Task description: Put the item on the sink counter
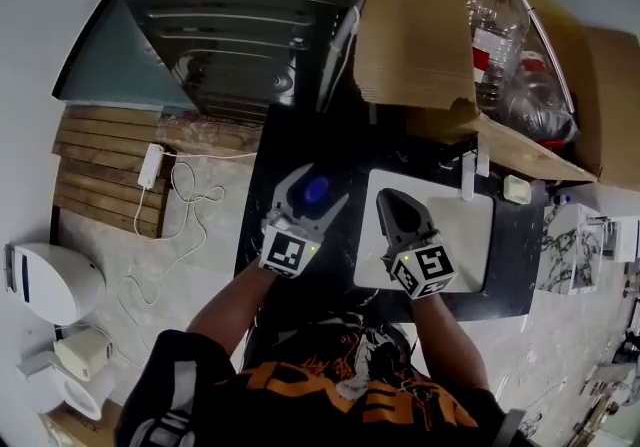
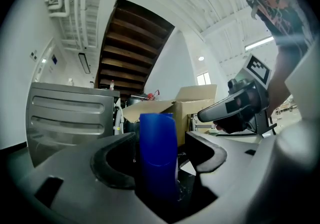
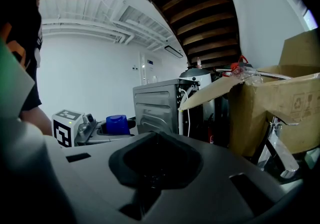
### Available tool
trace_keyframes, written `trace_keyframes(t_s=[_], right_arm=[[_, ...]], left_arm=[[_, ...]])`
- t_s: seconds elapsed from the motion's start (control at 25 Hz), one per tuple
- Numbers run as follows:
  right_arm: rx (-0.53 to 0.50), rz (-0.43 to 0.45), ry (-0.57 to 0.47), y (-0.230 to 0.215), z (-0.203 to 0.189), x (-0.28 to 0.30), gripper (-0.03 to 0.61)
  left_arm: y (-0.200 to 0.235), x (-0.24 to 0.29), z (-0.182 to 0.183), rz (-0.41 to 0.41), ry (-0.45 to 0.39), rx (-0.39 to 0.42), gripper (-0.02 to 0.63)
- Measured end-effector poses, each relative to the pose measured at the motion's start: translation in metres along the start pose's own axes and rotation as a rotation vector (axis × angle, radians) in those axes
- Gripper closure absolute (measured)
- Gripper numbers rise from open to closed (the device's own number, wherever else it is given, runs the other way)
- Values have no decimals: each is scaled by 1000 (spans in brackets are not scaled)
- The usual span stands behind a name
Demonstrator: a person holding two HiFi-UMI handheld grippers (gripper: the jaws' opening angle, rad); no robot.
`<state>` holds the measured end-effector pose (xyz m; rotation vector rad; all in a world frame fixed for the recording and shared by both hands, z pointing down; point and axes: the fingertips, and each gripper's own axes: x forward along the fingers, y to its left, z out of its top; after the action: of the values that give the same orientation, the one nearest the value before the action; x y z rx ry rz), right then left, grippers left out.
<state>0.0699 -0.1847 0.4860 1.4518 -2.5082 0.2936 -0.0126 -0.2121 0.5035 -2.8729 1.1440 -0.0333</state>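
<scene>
The blue cup (image 2: 158,153) stood upright between the jaws of the left gripper (image 1: 314,185). The jaws were spread wide, with a dark gap on either side of the cup, so neither pad pressed on it. In the head view the cup sat over the black counter (image 1: 256,230), just at 9 o'clock of the white sink (image 1: 472,235). Its base was hidden by the gripper body, so contact with the counter could not be confirmed.

At 3 o'clock from the cup, the right gripper (image 1: 388,200) hung over the near left part of the sink. Its jaws were closed together with nothing between them. The two grippers lay side by side and apart, each with its marker cube toward the person, whose forearms ran down to 6 o'clock.

Farther out at 3 o'clock, a faucet (image 1: 468,175) rose at the sink's far rim, and a small pale block (image 1: 517,190) lay beside it on the counter. At 1 o'clock of the cup stood an open cardboard box (image 1: 415,25) holding clear plastic bottles (image 1: 495,25) with red caps. At 11 o'clock was a grey metal appliance (image 1: 235,25) with ribbed sides. At 9 o'clock, down on the pale floor, a white cable (image 1: 190,205) lay in loops next to a wooden slatted mat (image 1: 105,170).
</scene>
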Motion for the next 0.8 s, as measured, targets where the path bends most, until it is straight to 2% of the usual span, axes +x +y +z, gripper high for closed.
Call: trace_keyframes(t_s=[0.4,0.6,0.8], right_arm=[[18,-25,-45,-3,11,-20,545],[0,-34,-75,-4,21,-33,545],[-20,-36,-107,-5,30,-51,545]], left_arm=[[-2,-11,37,-6,-24,19,275],[-3,-21,61,7,-74,-50,275],[-9,-33,76,21,-72,-48,288]])
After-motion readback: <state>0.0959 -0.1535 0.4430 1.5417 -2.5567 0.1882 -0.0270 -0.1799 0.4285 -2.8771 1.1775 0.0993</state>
